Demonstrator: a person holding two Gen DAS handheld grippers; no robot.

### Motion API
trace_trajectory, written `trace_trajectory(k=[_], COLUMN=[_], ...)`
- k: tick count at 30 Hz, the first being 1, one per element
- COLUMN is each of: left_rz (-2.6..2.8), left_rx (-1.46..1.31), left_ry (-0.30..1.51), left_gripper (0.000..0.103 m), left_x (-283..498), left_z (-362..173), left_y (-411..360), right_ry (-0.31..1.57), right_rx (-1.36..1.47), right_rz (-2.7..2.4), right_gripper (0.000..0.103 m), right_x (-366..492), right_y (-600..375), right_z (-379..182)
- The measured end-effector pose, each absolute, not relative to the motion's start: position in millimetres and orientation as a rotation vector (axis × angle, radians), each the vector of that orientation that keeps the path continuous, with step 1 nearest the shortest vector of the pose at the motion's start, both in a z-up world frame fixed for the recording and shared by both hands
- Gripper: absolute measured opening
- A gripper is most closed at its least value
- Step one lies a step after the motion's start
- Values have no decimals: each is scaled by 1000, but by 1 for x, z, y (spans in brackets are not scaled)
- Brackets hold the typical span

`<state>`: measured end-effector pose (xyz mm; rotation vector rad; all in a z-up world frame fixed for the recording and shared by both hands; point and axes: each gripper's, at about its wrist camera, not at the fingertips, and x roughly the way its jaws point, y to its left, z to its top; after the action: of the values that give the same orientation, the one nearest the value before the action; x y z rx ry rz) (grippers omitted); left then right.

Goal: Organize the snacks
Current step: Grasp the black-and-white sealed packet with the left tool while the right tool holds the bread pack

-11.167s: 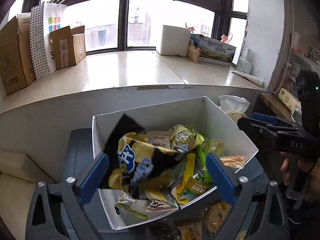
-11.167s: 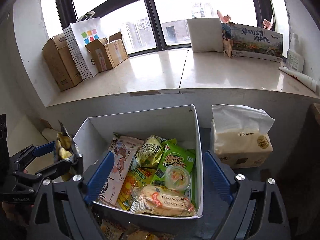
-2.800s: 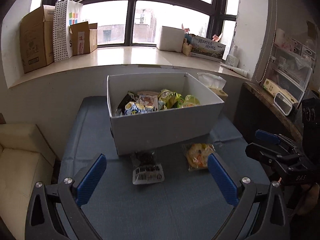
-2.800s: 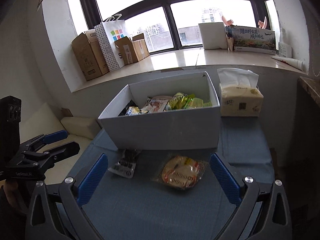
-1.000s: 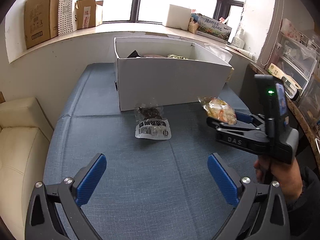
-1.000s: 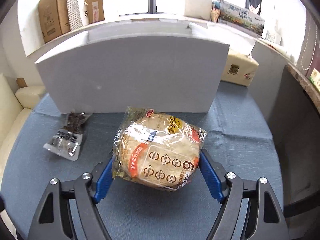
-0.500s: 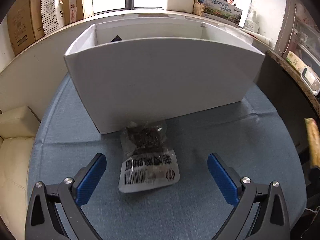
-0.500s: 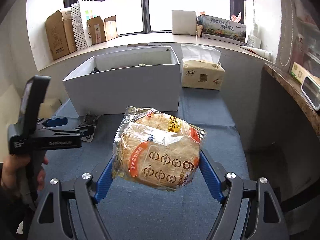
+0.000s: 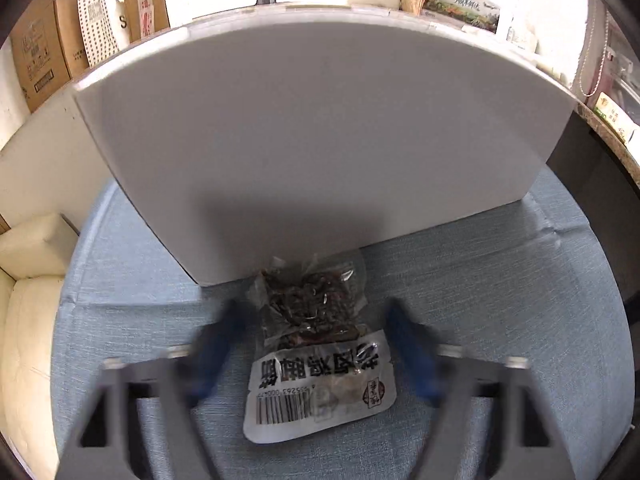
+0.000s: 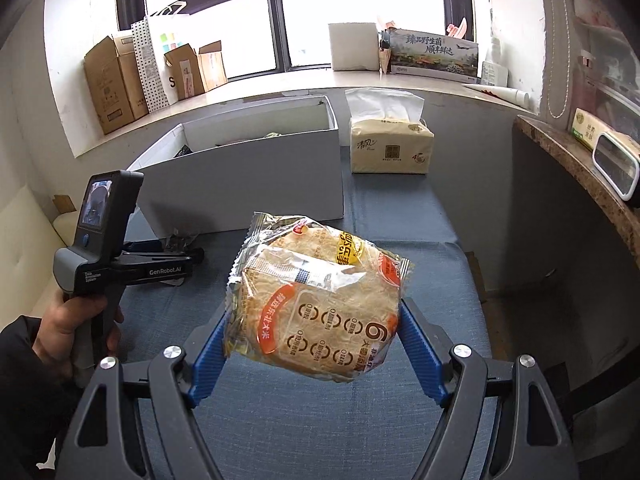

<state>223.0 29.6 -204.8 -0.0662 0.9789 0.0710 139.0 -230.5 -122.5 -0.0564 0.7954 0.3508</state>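
My right gripper [image 10: 314, 334] is shut on a round rice-cracker pack [image 10: 320, 304] in clear and orange wrap, held above the blue table. My left gripper [image 9: 316, 344] is low at the table, its blurred fingers straddling a clear packet of dark snack [image 9: 316, 344] with a white barcode label; the fingers stand apart from the packet's sides. The packet lies against the front wall of the white snack box [image 9: 312, 140]. In the right wrist view the left gripper [image 10: 188, 258] reaches toward that box [image 10: 248, 180].
A tissue pack [image 10: 390, 140] stands right of the box. The blue cloth table [image 10: 400, 420] drops off at the right toward a brown stone counter [image 10: 580, 168]. A cream sofa [image 9: 28, 300] sits left. Cardboard boxes [image 10: 116, 84] line the windowsill.
My left gripper has moved forward and down around the dark snack packet, and its fingers have narrowed. My right gripper has lifted the cracker pack slightly higher and back.
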Motion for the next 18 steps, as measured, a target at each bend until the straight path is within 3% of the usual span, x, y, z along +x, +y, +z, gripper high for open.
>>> trace_trajectory(k=[7,9,10,12,18], left_rz=[18,0,2,-19,-8], left_rx=[-68,-53,-43,-46,-49], left_ry=[940,919,909,900,939], left_gripper=[56,42,25,17,16], left_x=[198,191,186,179,177], left_z=[-192,-184,-179,-171,-178], left_y=[22,22,20,17,23], right_ry=[801,801,801,801,807], right_rx=[-67,-69,-68,-67,-75], right_rz=[363,364,365,367,377], right_gripper=[83,83,83,83,83], right_x=[135,135,135,135,135], right_y=[-224,-224,-224,-223,-220], right_z=[-126,-125,-126,-125,-128])
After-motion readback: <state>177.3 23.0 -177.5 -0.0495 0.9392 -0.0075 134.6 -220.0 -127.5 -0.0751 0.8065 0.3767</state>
